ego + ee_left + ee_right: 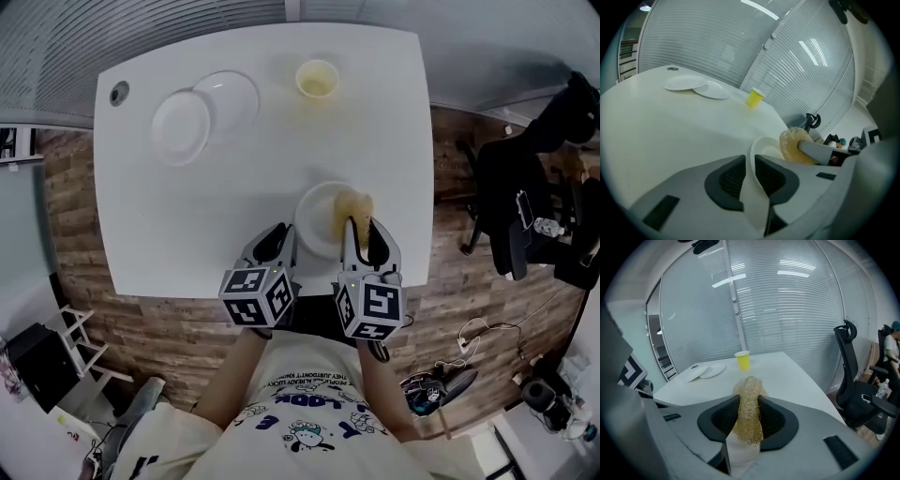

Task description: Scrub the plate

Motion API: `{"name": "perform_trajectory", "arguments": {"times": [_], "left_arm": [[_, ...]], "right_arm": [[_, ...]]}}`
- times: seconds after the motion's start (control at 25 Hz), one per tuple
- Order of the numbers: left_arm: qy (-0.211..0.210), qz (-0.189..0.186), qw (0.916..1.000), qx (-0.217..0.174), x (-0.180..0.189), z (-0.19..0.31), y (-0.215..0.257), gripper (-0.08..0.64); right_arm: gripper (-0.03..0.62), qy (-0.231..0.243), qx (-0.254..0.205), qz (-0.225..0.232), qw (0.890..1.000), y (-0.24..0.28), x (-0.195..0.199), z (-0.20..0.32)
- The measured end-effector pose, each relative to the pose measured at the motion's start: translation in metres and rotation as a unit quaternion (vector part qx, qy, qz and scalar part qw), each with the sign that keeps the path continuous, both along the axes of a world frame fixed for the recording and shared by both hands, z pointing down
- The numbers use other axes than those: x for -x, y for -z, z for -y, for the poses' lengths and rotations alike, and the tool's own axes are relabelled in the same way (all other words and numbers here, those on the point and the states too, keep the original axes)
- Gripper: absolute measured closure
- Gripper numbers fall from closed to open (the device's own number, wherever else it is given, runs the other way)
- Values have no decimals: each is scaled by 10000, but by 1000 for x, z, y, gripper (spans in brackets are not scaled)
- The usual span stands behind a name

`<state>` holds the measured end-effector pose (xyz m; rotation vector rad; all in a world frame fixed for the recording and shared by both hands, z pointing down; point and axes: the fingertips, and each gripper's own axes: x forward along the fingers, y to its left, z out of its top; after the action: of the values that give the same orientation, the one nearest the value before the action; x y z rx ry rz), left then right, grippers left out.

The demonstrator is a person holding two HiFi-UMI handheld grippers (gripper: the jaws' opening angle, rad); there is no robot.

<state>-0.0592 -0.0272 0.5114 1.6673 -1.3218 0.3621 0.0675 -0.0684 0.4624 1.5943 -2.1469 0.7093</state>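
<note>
A white plate (317,223) sits tilted at the table's near edge, and my left gripper (279,242) is shut on its rim. The left gripper view shows the rim (758,152) pinched between the dark pads, with the left gripper (750,163) low in the picture. My right gripper (362,234) is shut on a yellowish fibrous scrubber (353,210) that rests against the plate's right side. In the right gripper view the scrubber (748,411) fills the gap of the right gripper (749,404), with the plate (740,456) just below it.
Two more white plates (202,114) overlap at the table's far left, and a yellow cup (317,79) stands at the far middle. A cable hole (119,92) marks the far left corner. A black office chair (525,202) stands to the right of the table.
</note>
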Motion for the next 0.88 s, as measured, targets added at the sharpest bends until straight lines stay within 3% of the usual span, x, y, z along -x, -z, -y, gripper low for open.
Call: {"name": "perform_trajectory", "arguments": {"times": [0.2, 0.88], "left_arm": [[-102, -245, 9990, 368, -7, -1, -9, 479], [-196, -602, 9958, 655, -21, 0, -19, 480]], "right_arm": [[482, 47, 129, 3, 9999, -10, 2, -3], [482, 313, 273, 62, 9991, -23, 6, -7]]}}
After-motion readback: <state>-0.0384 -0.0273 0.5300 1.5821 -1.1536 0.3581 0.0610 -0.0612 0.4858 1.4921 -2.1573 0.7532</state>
